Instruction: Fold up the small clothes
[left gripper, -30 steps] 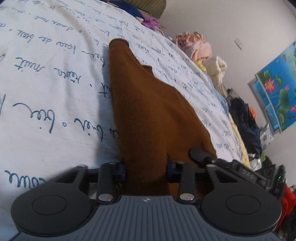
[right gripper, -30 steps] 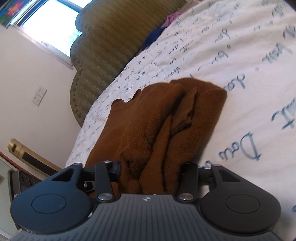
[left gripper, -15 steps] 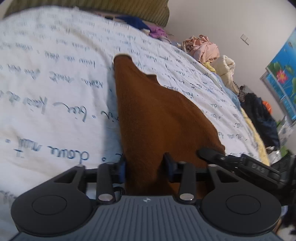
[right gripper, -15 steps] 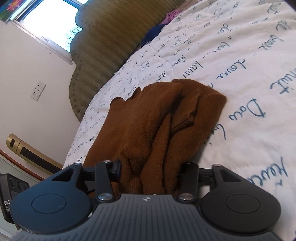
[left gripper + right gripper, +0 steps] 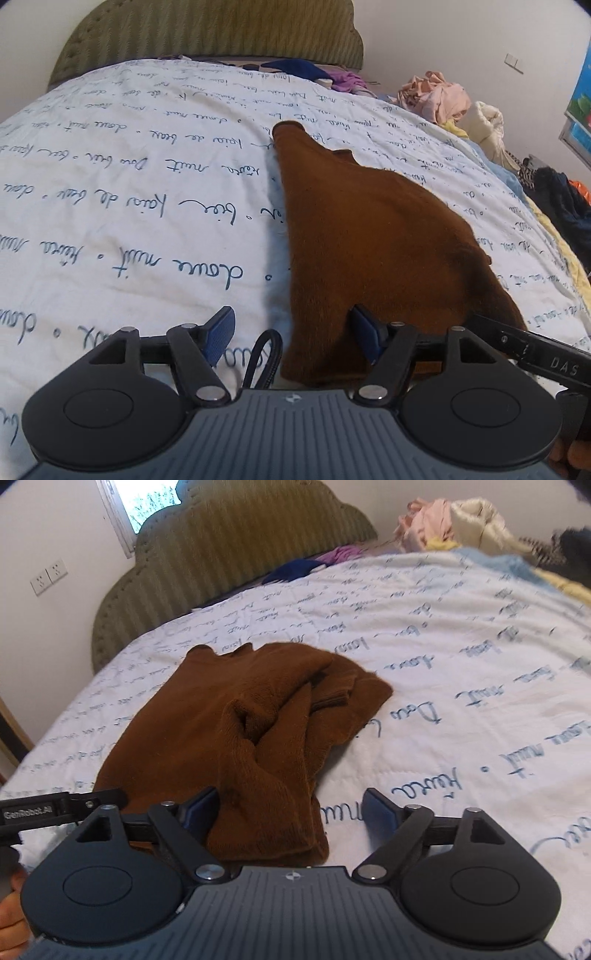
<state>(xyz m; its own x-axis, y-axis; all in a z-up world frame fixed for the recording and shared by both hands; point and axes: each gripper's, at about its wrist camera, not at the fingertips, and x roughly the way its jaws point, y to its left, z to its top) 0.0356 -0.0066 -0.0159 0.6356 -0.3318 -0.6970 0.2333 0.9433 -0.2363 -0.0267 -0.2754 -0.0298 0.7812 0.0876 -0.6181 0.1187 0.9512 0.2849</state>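
A brown knit garment (image 5: 369,236) lies on the white bedsheet (image 5: 129,240) with blue handwriting print. In the right wrist view the garment (image 5: 251,731) shows folded and bunched, with a sleeve on top. My left gripper (image 5: 293,334) is open, its jaws spread at the garment's near edge, the right finger over the cloth. My right gripper (image 5: 291,808) is open too, straddling the garment's near right corner. Neither holds anything. The right gripper's body (image 5: 535,354) shows at the left view's right edge.
A green padded headboard (image 5: 236,554) stands at the far end of the bed. Heaps of pink, cream and dark clothes (image 5: 443,96) lie along the bed's right side. Blue and purple clothes (image 5: 317,74) lie near the headboard.
Both grippers were shut on the brown garment's near edge. They have opened and let it go, and it now lies flat on the sheet. Both views have tilted up toward the headboard.
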